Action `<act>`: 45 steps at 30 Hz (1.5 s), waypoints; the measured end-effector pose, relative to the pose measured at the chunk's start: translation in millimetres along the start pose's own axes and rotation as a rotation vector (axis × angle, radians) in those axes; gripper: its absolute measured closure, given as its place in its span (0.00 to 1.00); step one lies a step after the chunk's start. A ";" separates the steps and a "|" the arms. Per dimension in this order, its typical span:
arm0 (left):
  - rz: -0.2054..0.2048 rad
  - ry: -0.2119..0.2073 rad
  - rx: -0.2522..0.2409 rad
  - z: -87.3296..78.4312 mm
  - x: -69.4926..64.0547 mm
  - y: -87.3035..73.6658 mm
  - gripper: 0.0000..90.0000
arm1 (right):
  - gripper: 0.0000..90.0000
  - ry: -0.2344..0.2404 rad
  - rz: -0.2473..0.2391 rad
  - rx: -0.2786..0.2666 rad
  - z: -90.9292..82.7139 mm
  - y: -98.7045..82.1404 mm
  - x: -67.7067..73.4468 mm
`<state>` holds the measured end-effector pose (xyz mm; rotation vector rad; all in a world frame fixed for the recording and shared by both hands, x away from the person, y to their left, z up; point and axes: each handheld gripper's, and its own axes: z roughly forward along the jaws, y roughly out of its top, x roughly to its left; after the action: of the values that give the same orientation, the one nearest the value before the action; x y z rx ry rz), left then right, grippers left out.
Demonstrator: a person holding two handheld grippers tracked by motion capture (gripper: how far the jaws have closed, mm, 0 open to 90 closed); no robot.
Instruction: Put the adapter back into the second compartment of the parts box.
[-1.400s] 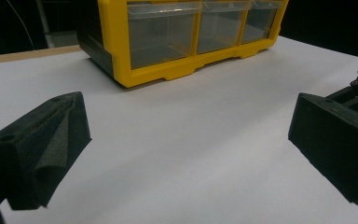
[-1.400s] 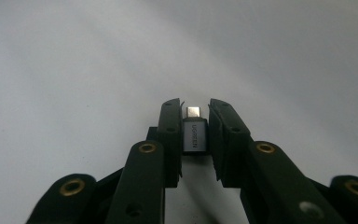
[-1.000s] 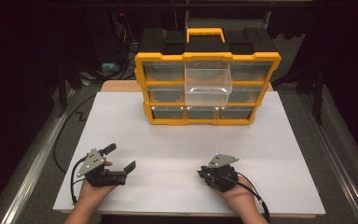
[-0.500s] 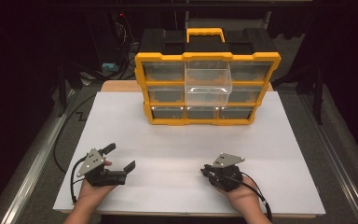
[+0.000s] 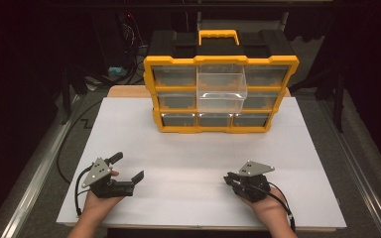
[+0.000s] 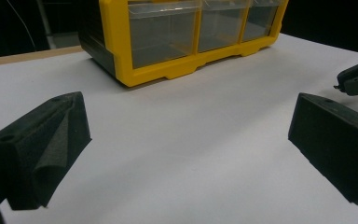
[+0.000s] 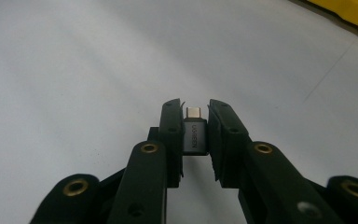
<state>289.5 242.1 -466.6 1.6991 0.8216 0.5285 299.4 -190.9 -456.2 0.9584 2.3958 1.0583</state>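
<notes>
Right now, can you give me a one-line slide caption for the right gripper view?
Right gripper clamps a small grey USB-C adapter, plug forward, above the white tabletop.

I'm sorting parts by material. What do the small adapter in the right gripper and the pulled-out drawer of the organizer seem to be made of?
The adapter looks like matte grey metal, perhaps aluminium, with a shiny metal plug tip; printed lettering shows on its body. The drawer looks like clear glossy plastic: you see through its walls. The organizer frame seems yellow moulded plastic.

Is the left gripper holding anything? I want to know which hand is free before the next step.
No: in the left gripper view the left gripper has its jaws wide apart, with nothing but bare white table between them.
</notes>
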 end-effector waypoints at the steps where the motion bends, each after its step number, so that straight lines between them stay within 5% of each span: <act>1: 0.001 -0.001 0.002 -0.4 0.6 -0.1 0.00 | 0.86 -0.001 0.006 0.000 -0.9 -0.3 -0.7; 20: -0.003 0.000 -0.007 -1.9 1.3 0.0 0.00 | 0.86 -0.045 0.065 -0.014 -19.5 -12.9 -26.1; 31: -0.003 0.001 -0.005 -2.8 1.9 -0.1 0.00 | 0.86 -0.041 0.063 -0.021 -20.6 -12.1 -28.3; 45: -0.020 0.012 -0.016 -2.5 5.3 -0.6 0.00 | 0.86 0.008 0.029 0.045 -20.0 14.8 -32.6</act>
<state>291.1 247.7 -466.8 1.6726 0.8403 0.5313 318.0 -216.9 -430.5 1.0093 2.4288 1.0238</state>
